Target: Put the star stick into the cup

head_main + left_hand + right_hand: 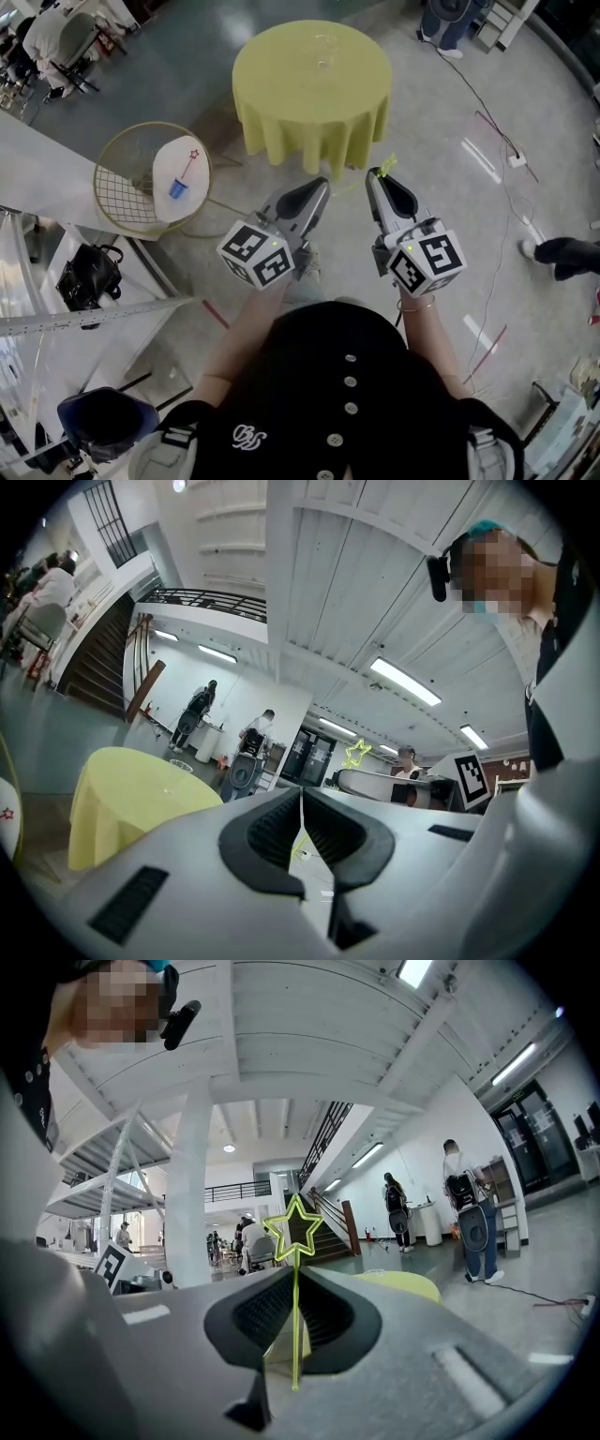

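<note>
Head view: mounted overhead, facing steeply down. The left tool point(317, 187) and right tool point(378, 178) are near, and the desk point(291, 94) lies farther ahead. Left gripper view: wide-angle, on the left tool, facing level along its jaws at very close range. Right gripper view: same arrangement on the right tool. All three views share the desk. Each gripper view also catches the other tool.

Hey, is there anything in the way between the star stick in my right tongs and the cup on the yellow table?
Nothing visible. The star stick, clamped in the right tongs, faces only floor before the yellow table, where the clear cup stands alone. The wire basket sits off to the left.
</note>
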Demonstrator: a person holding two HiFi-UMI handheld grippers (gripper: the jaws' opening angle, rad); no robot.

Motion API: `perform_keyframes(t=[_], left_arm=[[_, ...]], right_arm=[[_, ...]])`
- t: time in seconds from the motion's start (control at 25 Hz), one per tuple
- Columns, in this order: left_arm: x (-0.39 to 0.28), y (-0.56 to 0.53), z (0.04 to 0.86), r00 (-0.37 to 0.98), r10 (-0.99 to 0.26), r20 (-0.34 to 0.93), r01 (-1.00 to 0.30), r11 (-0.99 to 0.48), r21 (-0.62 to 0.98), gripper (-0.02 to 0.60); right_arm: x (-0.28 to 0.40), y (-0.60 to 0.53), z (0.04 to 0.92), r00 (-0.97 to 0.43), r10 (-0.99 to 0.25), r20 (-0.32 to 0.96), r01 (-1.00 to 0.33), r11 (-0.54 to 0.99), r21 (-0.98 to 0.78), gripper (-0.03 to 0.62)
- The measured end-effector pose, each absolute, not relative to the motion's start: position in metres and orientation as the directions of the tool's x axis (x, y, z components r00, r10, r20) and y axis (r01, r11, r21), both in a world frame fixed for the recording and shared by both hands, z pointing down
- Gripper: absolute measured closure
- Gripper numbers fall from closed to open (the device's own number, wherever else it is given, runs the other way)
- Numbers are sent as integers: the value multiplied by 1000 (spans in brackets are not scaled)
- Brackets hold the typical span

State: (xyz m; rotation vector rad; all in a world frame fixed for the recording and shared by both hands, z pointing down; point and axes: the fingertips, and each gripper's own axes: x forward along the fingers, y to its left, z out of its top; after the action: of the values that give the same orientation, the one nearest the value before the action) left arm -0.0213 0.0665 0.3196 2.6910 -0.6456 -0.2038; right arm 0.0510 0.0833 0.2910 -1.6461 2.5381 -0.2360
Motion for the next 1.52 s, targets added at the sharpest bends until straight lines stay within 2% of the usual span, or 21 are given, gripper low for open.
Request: perform_keyframes(t=[0.6, 1.12, 1.52], left_arm=[[-7, -76, 312, 904, -422, -66, -371, -852, 369, 561], [-12, -105, 329, 916, -400, -38, -350, -842, 411, 561], [-14, -152, 345, 902, -431, -24, -381, -823, 421, 561]], right_arm=[[61, -63, 285, -365, -931, -14, -911, 361, -198, 579], [57, -101, 292, -357, -934, 1, -909, 347, -230, 579], [62, -141, 308, -382, -924, 24, -901, 366, -232, 579]])
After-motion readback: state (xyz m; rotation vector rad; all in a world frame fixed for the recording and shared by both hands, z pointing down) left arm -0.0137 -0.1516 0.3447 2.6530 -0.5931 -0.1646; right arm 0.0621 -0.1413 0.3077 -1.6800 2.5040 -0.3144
